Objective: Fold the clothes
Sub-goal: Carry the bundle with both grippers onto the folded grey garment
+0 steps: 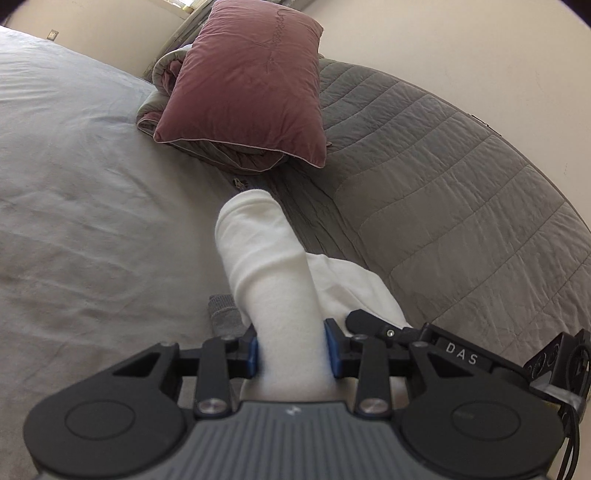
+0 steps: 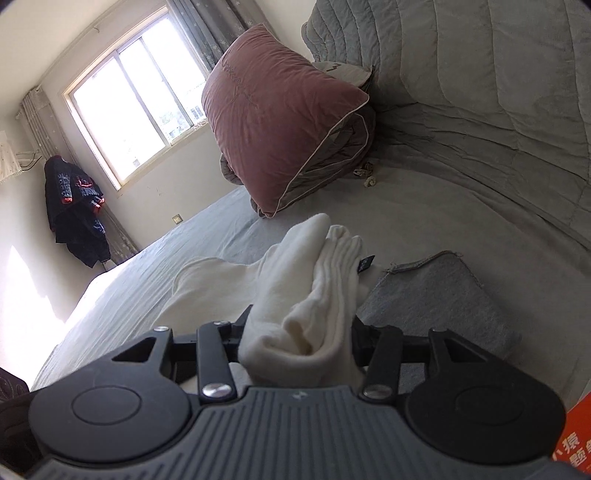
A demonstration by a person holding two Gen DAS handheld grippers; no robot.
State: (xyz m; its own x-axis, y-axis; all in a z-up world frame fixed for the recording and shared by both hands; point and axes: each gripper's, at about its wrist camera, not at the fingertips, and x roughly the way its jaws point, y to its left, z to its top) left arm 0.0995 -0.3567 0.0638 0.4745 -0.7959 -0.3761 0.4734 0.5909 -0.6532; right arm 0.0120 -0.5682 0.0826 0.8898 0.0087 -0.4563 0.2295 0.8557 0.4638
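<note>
Bedroom, daylit. Bed [image 1: 74, 155] under a pale grey sheet, filling the lower half of both views. Mauve pillow [image 2: 273, 122] at 12 o'clock, propped on a folded grey quilt [image 2: 332, 173]. Padded grey headboard [image 2: 480, 92] curving from 1 to 4 o'clock. Sliding window [image 2: 136, 96] at 10 o'clock, bright and overexposed, curtains [image 2: 210, 33] drawn to either side. Cream walls [image 1: 480, 55]; socket [image 2: 177, 219] low under the window. Dark jacket [image 2: 75, 210] hanging in the corner at 9 o'clock. Sun patch on the wall just below it.
</note>
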